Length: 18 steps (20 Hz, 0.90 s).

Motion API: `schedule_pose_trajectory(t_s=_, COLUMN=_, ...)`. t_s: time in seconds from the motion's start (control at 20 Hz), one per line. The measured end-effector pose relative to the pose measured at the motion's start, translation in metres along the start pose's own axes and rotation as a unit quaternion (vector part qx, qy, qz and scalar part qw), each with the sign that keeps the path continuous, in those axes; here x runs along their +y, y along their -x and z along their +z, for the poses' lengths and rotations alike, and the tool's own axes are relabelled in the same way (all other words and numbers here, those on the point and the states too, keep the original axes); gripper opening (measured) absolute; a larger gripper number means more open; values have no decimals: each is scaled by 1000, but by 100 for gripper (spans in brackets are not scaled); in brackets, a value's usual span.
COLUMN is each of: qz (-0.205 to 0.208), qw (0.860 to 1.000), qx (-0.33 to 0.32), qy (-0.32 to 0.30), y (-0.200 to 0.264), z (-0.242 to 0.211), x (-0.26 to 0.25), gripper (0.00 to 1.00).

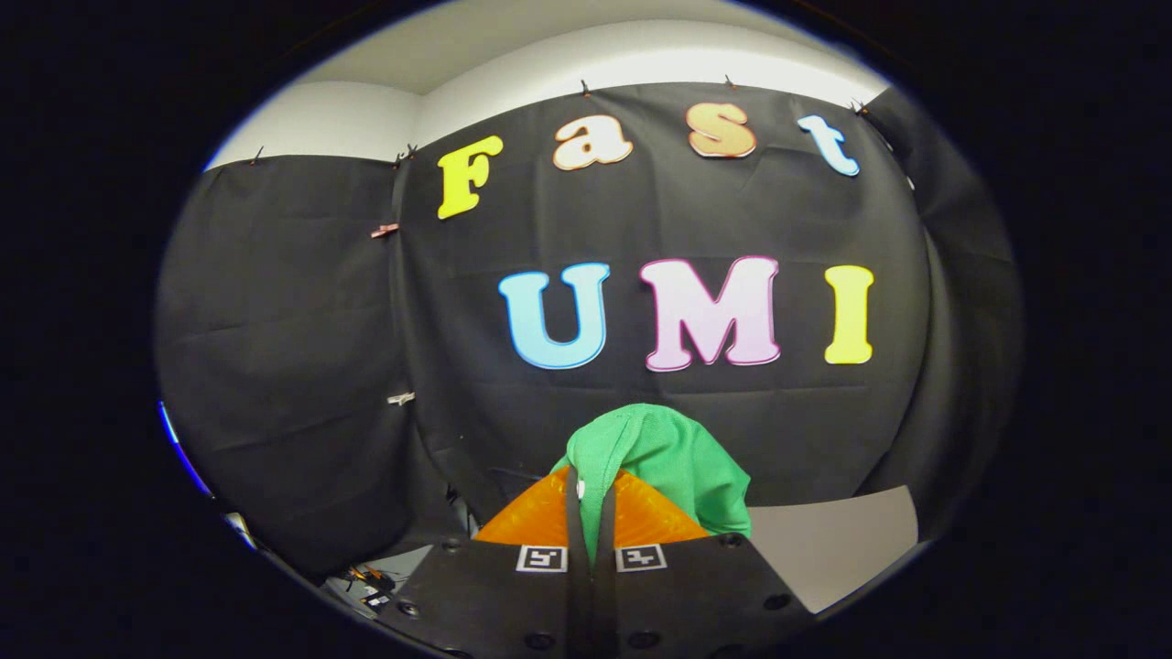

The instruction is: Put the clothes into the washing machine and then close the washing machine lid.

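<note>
A green piece of clothing (673, 467) is pinched between my two fingers and bunches up above and to the right of them. My gripper (591, 499) is shut on this cloth, its fingers nearly touching with a thin strip of green fabric between them. The garment is lifted up in front of the black cloth wall. The washing machine is hidden from me here.
The black cloth wall (641, 403) stands close ahead and wraps round to the left. A pale flat surface (838, 540) lies low on the right beyond the fingers. Some small clutter with cables (371, 586) sits low on the left.
</note>
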<state>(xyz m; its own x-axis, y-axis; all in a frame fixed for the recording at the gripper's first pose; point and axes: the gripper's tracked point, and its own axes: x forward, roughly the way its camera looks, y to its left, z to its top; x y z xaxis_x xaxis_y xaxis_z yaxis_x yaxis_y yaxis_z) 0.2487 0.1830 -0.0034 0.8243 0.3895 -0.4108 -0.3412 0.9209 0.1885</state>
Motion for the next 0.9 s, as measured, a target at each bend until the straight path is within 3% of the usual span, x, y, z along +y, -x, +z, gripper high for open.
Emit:
schedule_pose_trajectory(t_s=0.35, qz=37, qw=997, qx=71, qy=-19, y=-67, z=-70, x=32, gripper=5)
schedule_pose_trajectory(t_s=0.9, qz=43, qw=983, qx=178, qy=1, y=-148, z=-196, x=32, gripper=5)
